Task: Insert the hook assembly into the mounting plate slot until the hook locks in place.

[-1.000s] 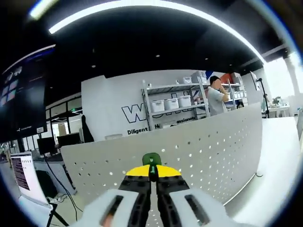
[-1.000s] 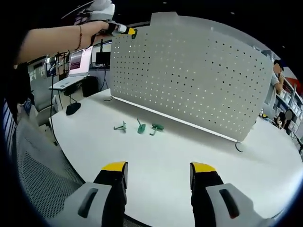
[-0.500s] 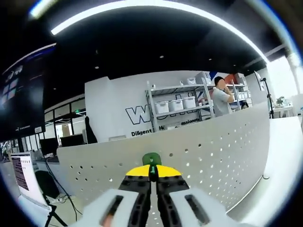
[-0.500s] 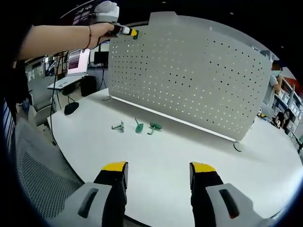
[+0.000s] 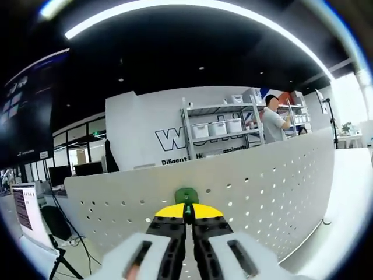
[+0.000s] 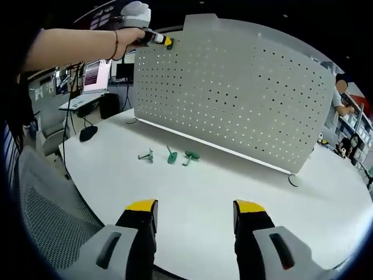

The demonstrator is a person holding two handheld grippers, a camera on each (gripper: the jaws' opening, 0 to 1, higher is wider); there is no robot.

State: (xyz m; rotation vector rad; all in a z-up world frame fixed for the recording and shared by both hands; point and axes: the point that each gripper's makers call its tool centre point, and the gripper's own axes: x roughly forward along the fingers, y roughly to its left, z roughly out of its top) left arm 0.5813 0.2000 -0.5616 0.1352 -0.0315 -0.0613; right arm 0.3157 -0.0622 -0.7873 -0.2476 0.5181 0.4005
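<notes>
Bright ceiling strip glare, fisheye-bent edges, sharp

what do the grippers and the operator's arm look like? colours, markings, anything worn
Both grippers match: light grey moulded bodies with dark slots, black jaws capped in yellow. The left gripper shows ribbed black inner jaw faces; the right gripper has blocky yellow tips. In the right gripper view the person's forearm is bare, with a thin dark bracelet at the wrist.

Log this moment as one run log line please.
left gripper shut on green hook | at pegboard upper corner | right gripper open, idle | three hooks on table
</notes>
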